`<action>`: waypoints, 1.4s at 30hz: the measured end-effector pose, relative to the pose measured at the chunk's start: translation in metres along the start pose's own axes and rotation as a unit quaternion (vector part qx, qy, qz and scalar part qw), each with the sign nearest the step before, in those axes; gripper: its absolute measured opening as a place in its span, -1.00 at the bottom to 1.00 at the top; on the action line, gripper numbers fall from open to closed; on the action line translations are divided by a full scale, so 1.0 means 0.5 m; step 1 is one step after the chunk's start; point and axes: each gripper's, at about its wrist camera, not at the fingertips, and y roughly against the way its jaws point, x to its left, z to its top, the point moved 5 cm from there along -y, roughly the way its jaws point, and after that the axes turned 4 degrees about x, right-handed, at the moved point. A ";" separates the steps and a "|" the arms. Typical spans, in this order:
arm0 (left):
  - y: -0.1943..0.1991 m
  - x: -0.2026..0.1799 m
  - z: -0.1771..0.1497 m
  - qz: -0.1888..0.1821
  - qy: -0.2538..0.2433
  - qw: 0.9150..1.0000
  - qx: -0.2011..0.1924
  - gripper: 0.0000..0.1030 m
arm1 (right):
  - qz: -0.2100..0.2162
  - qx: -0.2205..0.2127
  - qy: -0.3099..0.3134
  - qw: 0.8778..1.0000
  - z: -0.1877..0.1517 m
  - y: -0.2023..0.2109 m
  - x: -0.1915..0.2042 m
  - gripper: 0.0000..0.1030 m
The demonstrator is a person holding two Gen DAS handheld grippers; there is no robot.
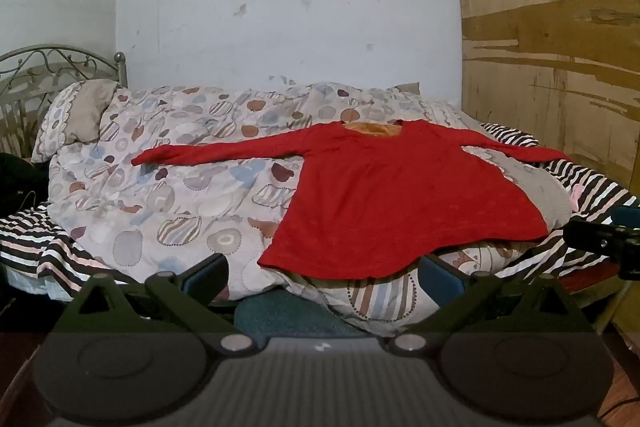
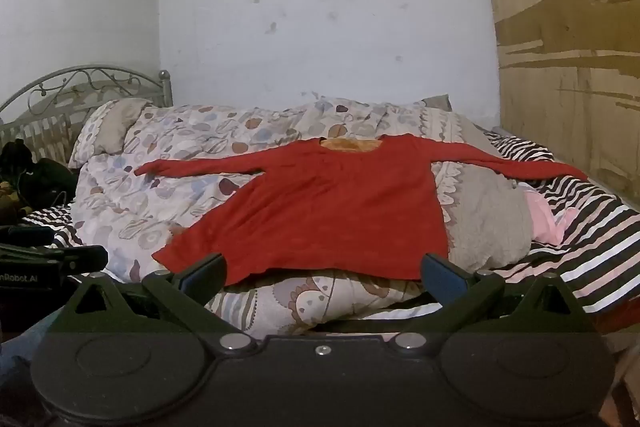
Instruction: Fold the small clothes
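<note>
The red long-sleeved knit top (image 1: pixel 400 199) lies spread flat and unfolded on the patterned quilt (image 1: pixel 168 195), while the left gripper (image 1: pixel 322 273) and right gripper (image 2: pixel 322 273) gape wide and empty, so all folding remains.

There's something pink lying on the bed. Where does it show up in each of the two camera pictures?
Left wrist view: the pink cloth is only a sliver at the far right, past the grey pillow.
Right wrist view: the pink cloth lies right of centre, on the striped sheet.
Shared landmark: the red top spread out flat; the pink cloth lies right of it.
</note>
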 end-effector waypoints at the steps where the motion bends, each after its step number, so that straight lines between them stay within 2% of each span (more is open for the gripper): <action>1: 0.000 0.000 0.000 0.000 0.000 1.000 0.000 0.99 | 0.000 -0.001 0.001 1.000 0.000 0.000 0.000 0.99; 42: 0.000 0.000 0.000 -0.001 0.002 1.000 0.001 0.99 | -0.002 -0.007 0.013 1.000 0.009 0.002 0.012 0.99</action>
